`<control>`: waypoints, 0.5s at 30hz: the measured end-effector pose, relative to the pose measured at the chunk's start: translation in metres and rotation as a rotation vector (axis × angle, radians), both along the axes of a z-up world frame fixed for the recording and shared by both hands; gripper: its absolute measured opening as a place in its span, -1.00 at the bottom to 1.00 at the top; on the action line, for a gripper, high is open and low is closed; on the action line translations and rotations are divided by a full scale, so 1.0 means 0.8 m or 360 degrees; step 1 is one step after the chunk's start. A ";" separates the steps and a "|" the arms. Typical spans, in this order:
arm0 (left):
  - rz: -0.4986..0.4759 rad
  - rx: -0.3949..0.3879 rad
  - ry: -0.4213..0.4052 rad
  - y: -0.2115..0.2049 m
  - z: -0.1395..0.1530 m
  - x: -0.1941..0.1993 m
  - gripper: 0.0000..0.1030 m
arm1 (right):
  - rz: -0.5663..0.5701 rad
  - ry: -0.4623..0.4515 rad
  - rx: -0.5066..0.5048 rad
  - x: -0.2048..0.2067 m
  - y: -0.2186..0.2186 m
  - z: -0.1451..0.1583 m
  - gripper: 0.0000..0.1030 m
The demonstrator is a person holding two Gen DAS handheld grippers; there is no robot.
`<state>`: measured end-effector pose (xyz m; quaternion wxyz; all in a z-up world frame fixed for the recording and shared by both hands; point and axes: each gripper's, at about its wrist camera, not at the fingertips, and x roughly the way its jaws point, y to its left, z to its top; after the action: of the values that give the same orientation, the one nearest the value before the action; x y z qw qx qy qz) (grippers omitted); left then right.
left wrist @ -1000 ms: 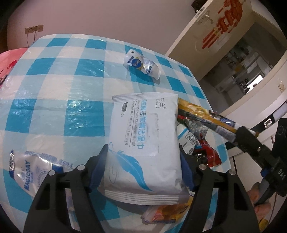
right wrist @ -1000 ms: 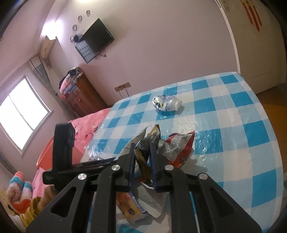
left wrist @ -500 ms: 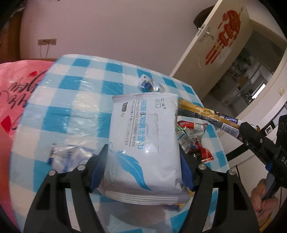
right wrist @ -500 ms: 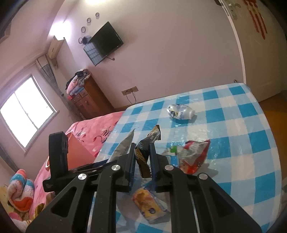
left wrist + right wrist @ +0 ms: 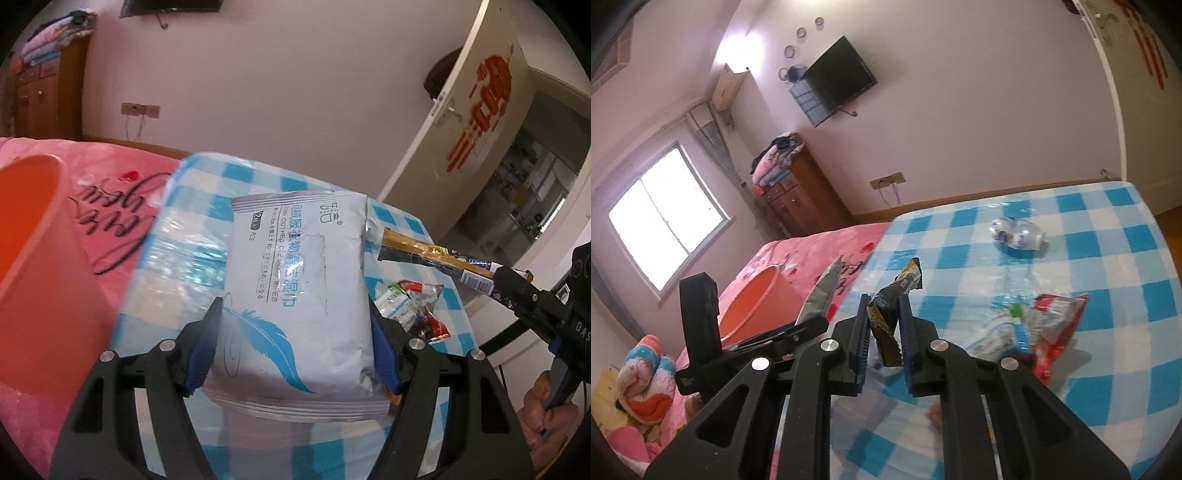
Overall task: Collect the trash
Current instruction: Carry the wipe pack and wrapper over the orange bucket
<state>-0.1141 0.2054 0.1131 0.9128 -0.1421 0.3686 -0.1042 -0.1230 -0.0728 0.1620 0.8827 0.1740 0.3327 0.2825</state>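
Left claw [image 5: 295, 347]: pinching a white wet-wipes pack [image 5: 299, 291] across its width, blue pads pressed against both long edges. The pack projects forward from the pads and is clear of the worktop [image 5: 177, 266].

Right claw [image 5: 882, 343]: pinching a gold-and-black snack wrapper [image 5: 892, 310], which stands upright between the pads. In the left wrist view the same wrapper [image 5: 424, 254] sticks out from the right claw [image 5: 513, 288] at the right edge of the frame.

Step in hand, as judged: carry. Both claws are loaded and raised above the checked worktop, with the orange bin [image 5: 33, 236] just beside the left claw on its left side, standing against the pink bed [image 5: 110, 206]. In the right wrist view the orange bin [image 5: 757, 299] lies beyond the left claw [image 5: 798, 328], so the right claw has farther to travel.

Next move, as judged: bring each load over the bin mouth before spreading the pads. The wipes pack is broad; centre it over the opening to avoid catching the rim.

Remaining on the worktop: a red-and-white wrapper [image 5: 1049, 325] near the right claw, and a crushed plastic bottle [image 5: 1015, 232] well apart, toward the far edge.
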 end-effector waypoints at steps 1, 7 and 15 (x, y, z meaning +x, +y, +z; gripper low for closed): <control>0.0018 0.0005 -0.0010 0.007 0.003 -0.003 0.39 | 0.0015 -0.0005 0.0005 0.000 0.006 0.004 -0.69; 0.0100 0.0003 -0.0056 0.042 0.020 -0.018 0.39 | 0.0108 -0.0032 0.0024 -0.001 0.042 0.025 -0.69; 0.0230 0.0045 -0.0131 0.088 0.048 -0.044 0.39 | 0.0259 -0.0061 0.0050 0.003 0.098 0.049 -0.69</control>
<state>-0.1496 0.2756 0.1514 0.9341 -0.1510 0.3211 -0.0386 -0.1206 0.0053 0.2015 0.8601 0.1549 0.3244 0.3619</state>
